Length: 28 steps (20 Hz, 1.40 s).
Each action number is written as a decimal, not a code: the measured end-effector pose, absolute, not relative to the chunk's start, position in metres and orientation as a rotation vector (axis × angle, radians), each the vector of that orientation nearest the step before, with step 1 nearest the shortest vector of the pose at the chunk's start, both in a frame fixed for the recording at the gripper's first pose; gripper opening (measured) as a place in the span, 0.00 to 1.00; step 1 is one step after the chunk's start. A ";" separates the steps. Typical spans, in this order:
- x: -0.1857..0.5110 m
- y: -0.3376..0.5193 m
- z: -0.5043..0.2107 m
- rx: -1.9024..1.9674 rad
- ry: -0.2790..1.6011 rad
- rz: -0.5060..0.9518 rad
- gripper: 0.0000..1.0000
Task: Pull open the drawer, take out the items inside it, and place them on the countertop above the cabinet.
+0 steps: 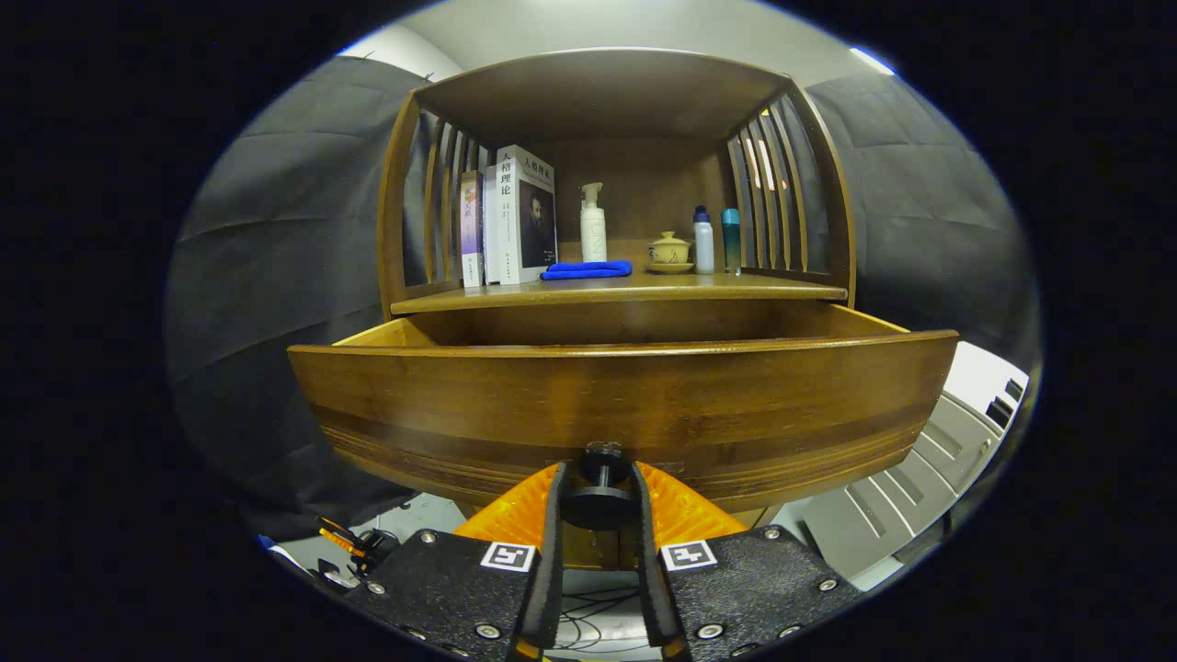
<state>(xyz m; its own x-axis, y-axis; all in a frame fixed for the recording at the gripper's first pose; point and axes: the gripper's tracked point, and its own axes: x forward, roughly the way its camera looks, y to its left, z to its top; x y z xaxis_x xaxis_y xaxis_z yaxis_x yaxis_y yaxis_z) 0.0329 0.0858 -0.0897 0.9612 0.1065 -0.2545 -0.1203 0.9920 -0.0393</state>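
Note:
A wooden drawer (625,405) stands pulled out from a wooden cabinet, its broad front panel facing me. A round black knob (599,501) sticks out of the panel's lower middle. My gripper (598,506) is shut on the knob, one finger pressing on each side of it. The drawer's inside is hidden behind the front panel; I see only the inner side walls and back. Above the drawer runs the countertop (782,291), roofed by a slatted wooden shelf frame.
On the countertop stand two books (515,216), a white pump bottle (593,225), a folded blue cloth (587,269), a small lidded teacup on a saucer (669,251), a white bottle (703,241) and a teal bottle (730,239). Cables lie on the floor below.

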 end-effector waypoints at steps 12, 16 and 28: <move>0.018 0.092 -0.047 -0.054 0.132 0.210 0.58; 0.019 0.102 0.010 -0.063 0.018 0.267 0.83; 0.117 0.077 0.067 -0.041 0.324 0.294 0.92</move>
<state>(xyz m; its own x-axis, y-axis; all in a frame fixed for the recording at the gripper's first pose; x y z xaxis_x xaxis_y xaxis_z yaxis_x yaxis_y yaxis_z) 0.1165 0.0769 0.0668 0.9059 0.2781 -0.3194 -0.2912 0.9566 0.0068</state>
